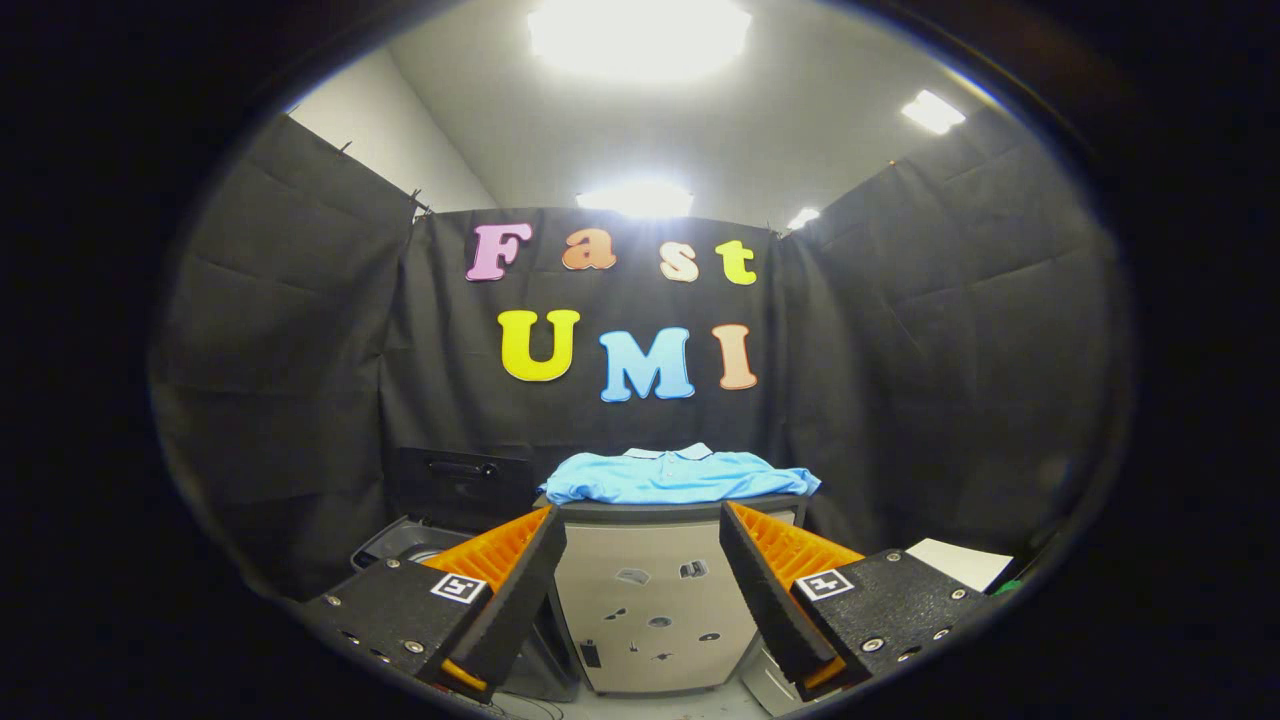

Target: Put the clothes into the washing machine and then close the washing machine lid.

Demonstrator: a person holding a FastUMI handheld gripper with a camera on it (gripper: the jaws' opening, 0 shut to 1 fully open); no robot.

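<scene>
Nearest the camera, the two fingers (642, 590) stand spread wide apart with nothing between them and nothing in their hold; each carries one square marker on its block. Through the gap between them shows the pale front of a box-like cabinet (650, 610), which has several small dark marks on it and stands on a light floor (660, 703). Its dark top (670, 512) lies just beyond the fingertips, and on that top rests one blue shirt (680, 477), spread flat with its pale collar toward the back wall and its edges hanging slightly over both sides. Beside the cabinet, behind the left finger, sits the washer (405, 540), a dark tub whose one lid (462, 487) stands upright and open against the cloth; the shirt is well clear of it, still on the cabinet top and not in the tub. Behind the right finger one white sheet (958, 562) lies flat, with a scrap of green at its far edge, too small to identify. Farther back, black cloth (900, 330) hangs on three sides of the booth, creased and pinned at the upper corners. Above the cloth a pale wall (390, 130) meets a white ceiling (800, 110), where four lights glow: one large and bright overhead, one lower above the back cloth, and two smaller ones toward the right.
</scene>
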